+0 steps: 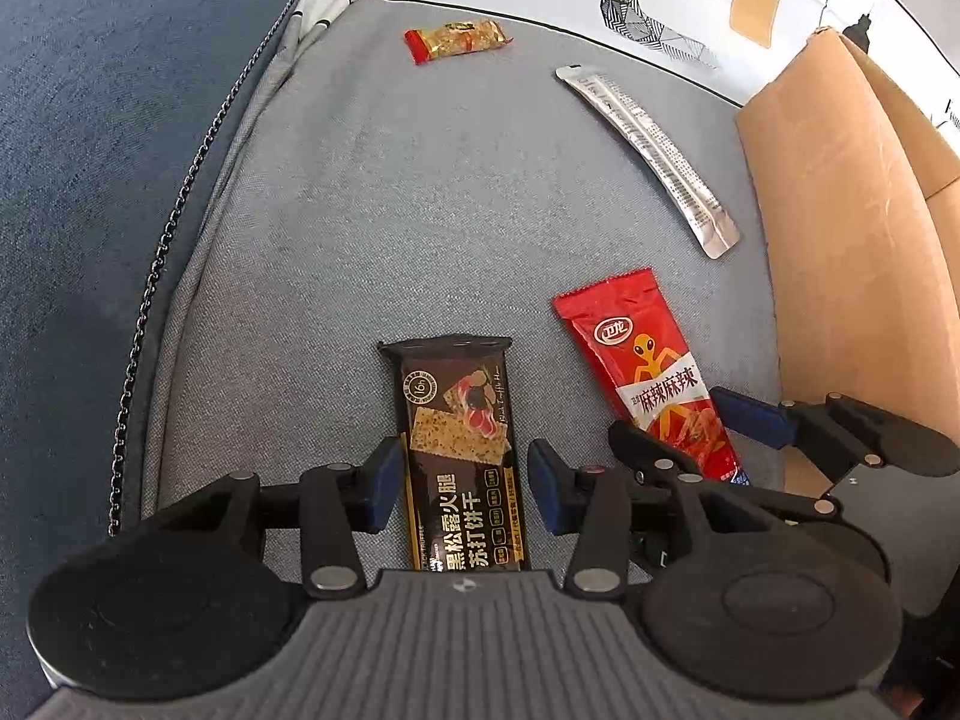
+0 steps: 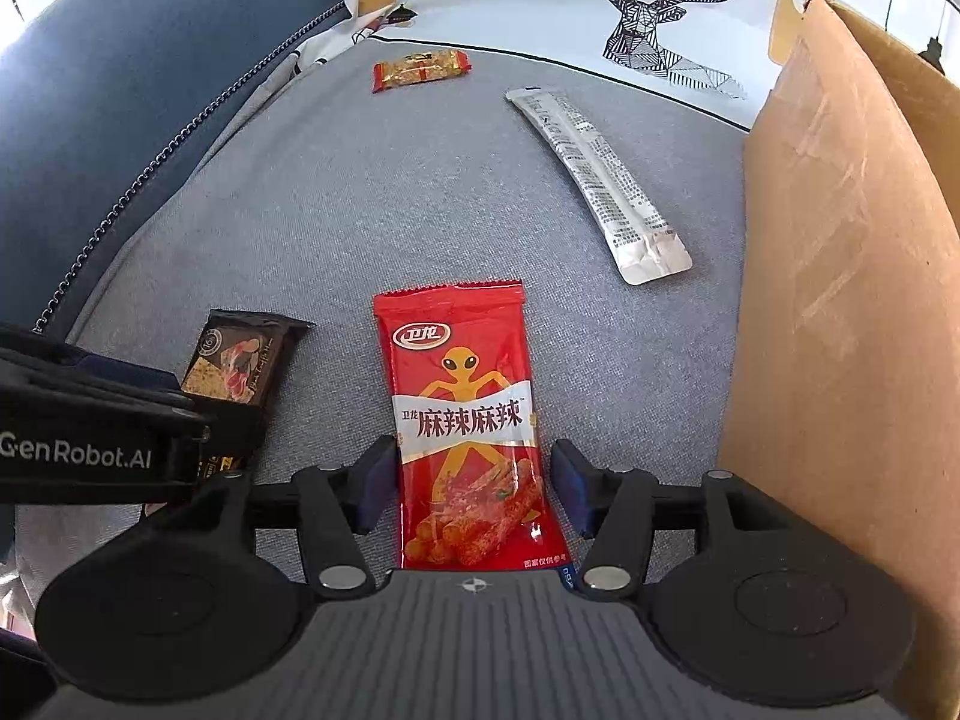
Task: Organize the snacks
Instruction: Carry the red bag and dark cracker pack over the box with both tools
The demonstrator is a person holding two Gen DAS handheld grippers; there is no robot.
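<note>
Under your left gripper (image 1: 459, 489), on the grey fabric sofa cushion (image 1: 360, 228), lies the dark brown flat cracker packet (image 1: 459, 456); your jaws straddle its lower half, released, pads clear of both long edges. It looks light and thin, the foil slick and the crackers likely brittle, so pinch across the narrow width with a gentle squeeze. Beside it the open brown cardboard box (image 1: 840, 210) walls off the right; the cushion to the left is free

From the right wrist, your right gripper (image 2: 474, 489) likewise stands released around the red glossy spicy-strip sachet (image 2: 465, 420), pads just off its sides. Soft, floppy and slippery, I judge; take it mid-body. The box wall is close on the right, the left gripper close on the left, so lift straight up first
</note>
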